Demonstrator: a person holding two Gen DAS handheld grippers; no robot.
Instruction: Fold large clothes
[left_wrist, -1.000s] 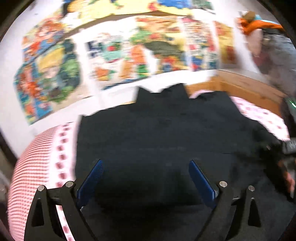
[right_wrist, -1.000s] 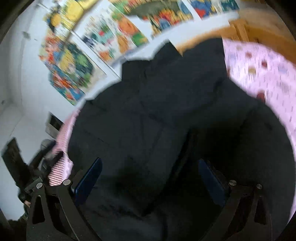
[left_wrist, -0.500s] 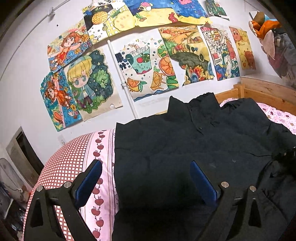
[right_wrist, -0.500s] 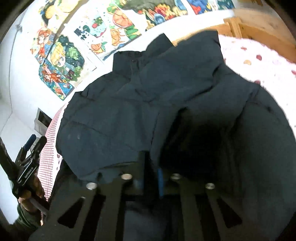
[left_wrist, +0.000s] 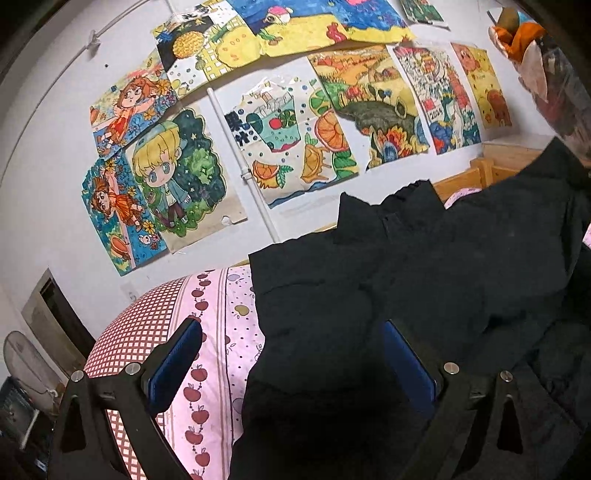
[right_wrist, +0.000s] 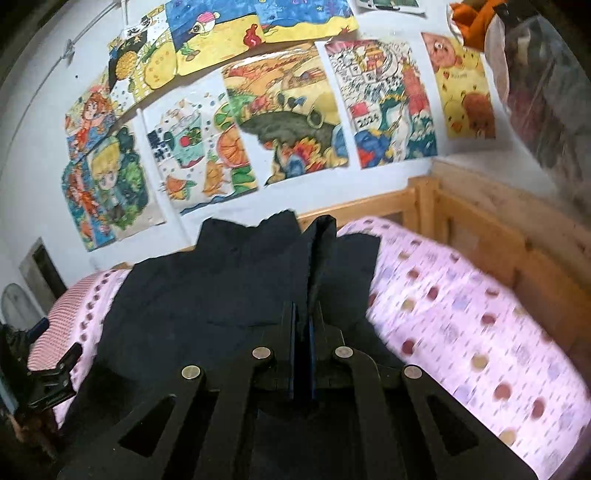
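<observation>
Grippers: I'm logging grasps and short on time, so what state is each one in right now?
Left gripper: open, holding nothing, jaws spread above the dark garment.
Right gripper: shut on a raised fold of the dark garment.

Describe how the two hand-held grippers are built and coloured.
Both match: the left hand-held gripper and right hand-held gripper have matte black linkage arms with triangular cut-outs, round silver pivot pins, and flat blue pads lining the fingers. No cables, markings or sleeves show.

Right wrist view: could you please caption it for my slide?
Right gripper shut on a dark garment, pulling a fold up over the bed.
</observation>
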